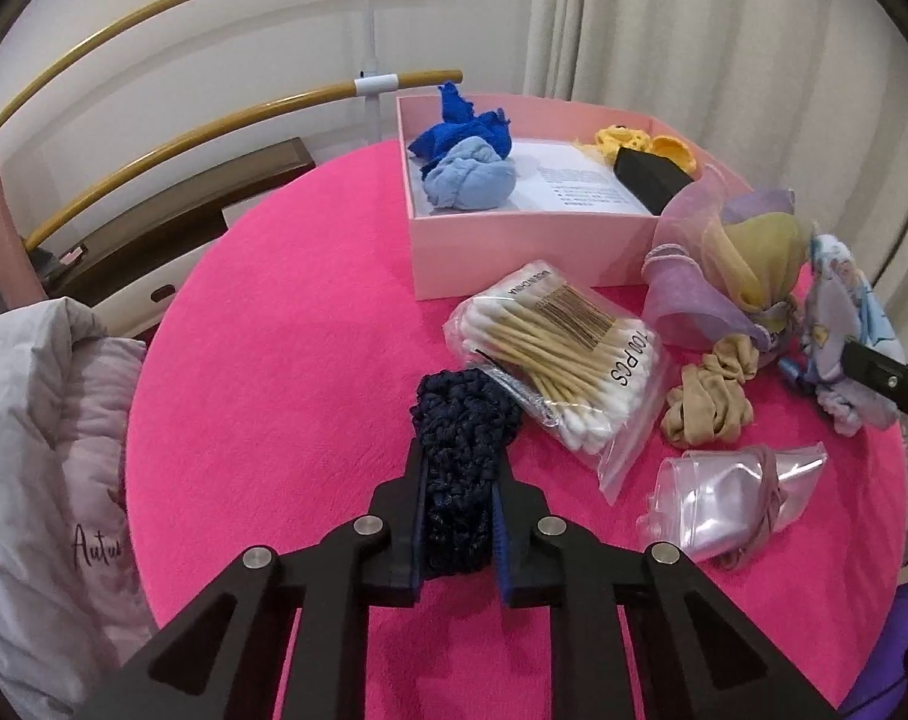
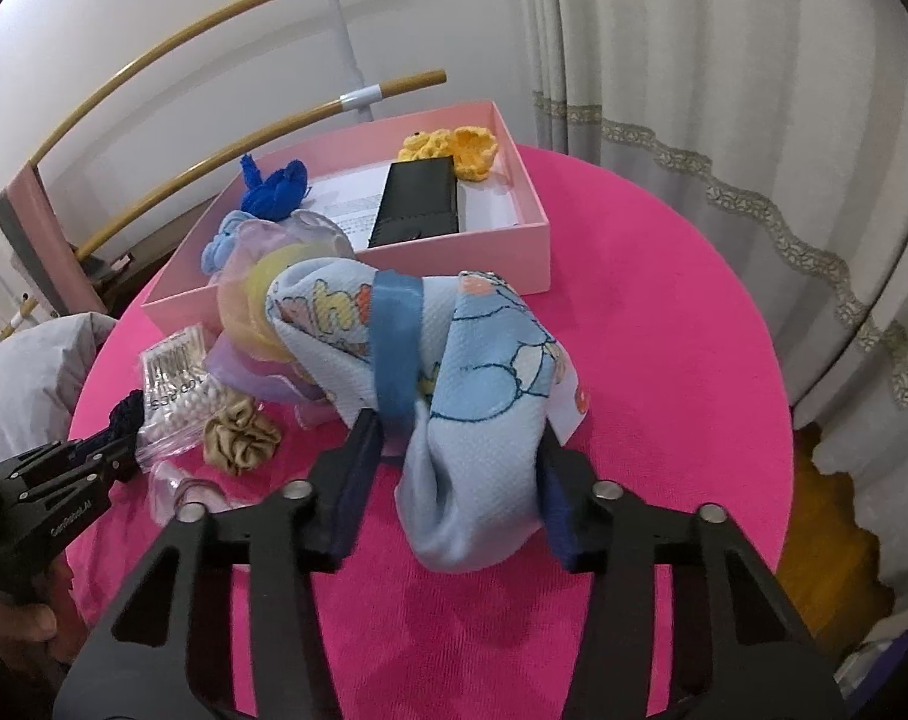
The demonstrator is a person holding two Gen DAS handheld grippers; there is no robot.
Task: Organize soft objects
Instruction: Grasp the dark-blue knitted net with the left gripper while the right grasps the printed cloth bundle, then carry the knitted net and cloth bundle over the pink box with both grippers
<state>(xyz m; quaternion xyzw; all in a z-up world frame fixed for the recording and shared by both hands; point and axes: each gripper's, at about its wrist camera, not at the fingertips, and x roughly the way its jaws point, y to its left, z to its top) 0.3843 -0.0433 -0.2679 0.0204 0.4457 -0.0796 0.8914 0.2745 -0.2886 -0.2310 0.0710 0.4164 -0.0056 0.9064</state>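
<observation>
Navy knitted scrunchie (image 1: 463, 468) clamped in left hand-held gripper (image 1: 458, 516), long axis along fingers, low over pink worktop (image 1: 285, 330). Right hand-held gripper (image 2: 454, 480) pinches printed blue cloth bundle (image 2: 454, 360). Pink box (image 1: 514, 246) ahead, nearer right; cotton-swab bag (image 1: 568, 366) between left and box.

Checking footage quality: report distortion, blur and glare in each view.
Left wrist: fisheye bends the wooden rails; glare on the cotton swab bag; right edge smeared. Right wrist: dark vignette corners; curtain bowed; printed blue cloth sharp.
</observation>
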